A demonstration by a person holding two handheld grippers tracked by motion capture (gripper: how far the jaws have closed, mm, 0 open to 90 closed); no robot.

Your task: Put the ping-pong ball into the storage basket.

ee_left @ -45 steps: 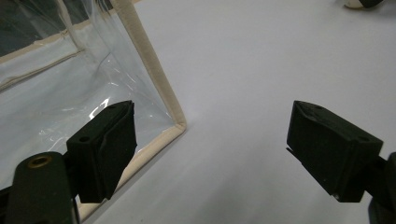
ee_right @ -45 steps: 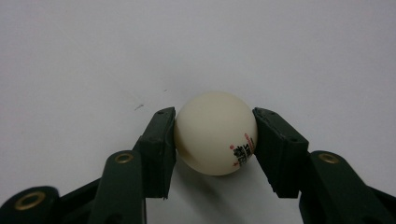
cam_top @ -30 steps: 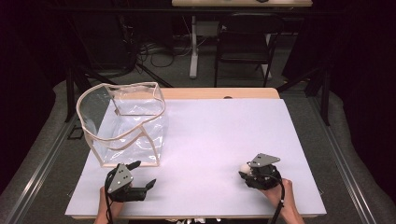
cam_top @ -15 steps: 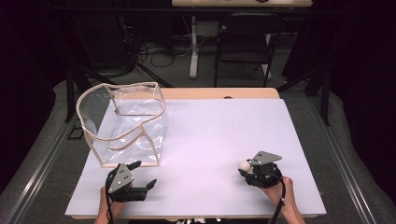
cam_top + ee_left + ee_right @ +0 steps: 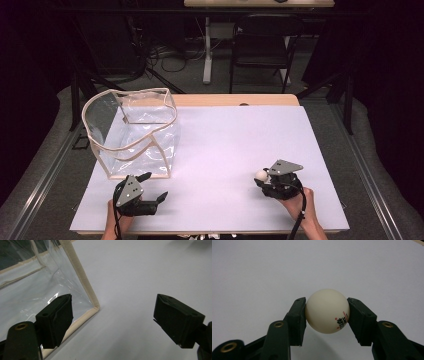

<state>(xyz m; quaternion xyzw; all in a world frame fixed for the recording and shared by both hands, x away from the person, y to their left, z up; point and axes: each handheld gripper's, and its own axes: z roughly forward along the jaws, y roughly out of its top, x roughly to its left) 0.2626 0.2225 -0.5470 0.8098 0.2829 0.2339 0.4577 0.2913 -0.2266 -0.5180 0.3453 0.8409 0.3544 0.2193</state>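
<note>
Gripping a white ping-pong ball [image 5: 327, 310], the right gripper [image 5: 263, 176] is being held low at the table's near right, both jaws pressed against the ball's sides. Red and black print is being shown on the ball's lower right; too small to be read. The left gripper [image 5: 154, 187] is being held at the near left with jaws spread wide apart, nothing between them. A clear plastic bin with beige trim [image 5: 131, 131] is being seen standing upright on the white tabletop [image 5: 235, 145] at the far left, its near corner [image 5: 95, 307] just ahead of the left gripper's jaws. Wide bare tabletop is being left between ball and bin. A wooden table edge [image 5: 235, 100] is being shown beyond the white sheet.
</note>
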